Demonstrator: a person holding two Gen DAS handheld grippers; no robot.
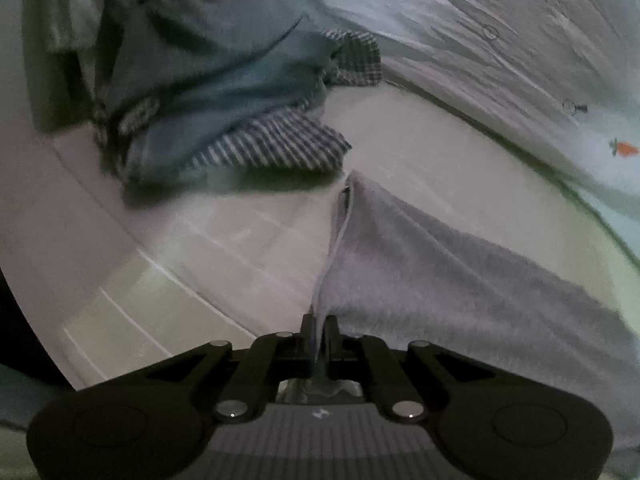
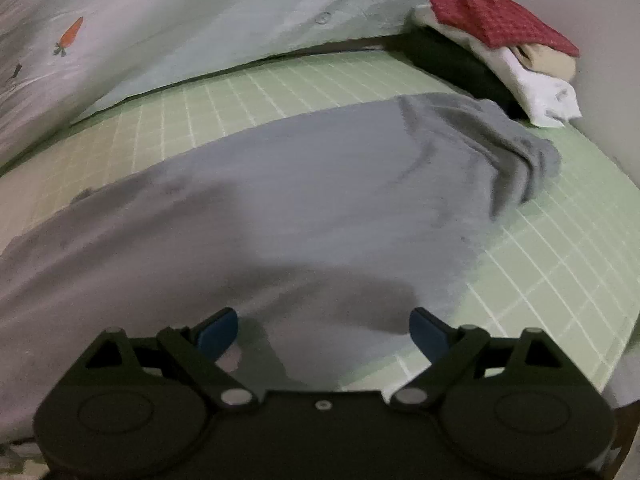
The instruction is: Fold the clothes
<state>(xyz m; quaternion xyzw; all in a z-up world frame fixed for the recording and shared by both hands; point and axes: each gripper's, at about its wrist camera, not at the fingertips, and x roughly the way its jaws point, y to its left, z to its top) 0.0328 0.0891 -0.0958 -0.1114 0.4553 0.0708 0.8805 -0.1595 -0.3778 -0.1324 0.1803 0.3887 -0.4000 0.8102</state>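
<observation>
Grey fleece garment (image 2: 304, 200) is lying spread on the green grid mat (image 2: 560, 248); the left gripper (image 1: 319, 336) is pinching its edge, jaws together on the cloth. The right gripper (image 2: 324, 328) is hovering above it, blue fingers (image 2: 218, 334) apart, holding nothing.

Risk: the thin pinch is likely to slip if tugged.

Nearby: blue-and-striped clothes heap (image 1: 224, 120), carrot-print sheet (image 2: 160, 20), and folded stack topped with red cloth (image 2: 504, 28) are crowding the far edge.
</observation>
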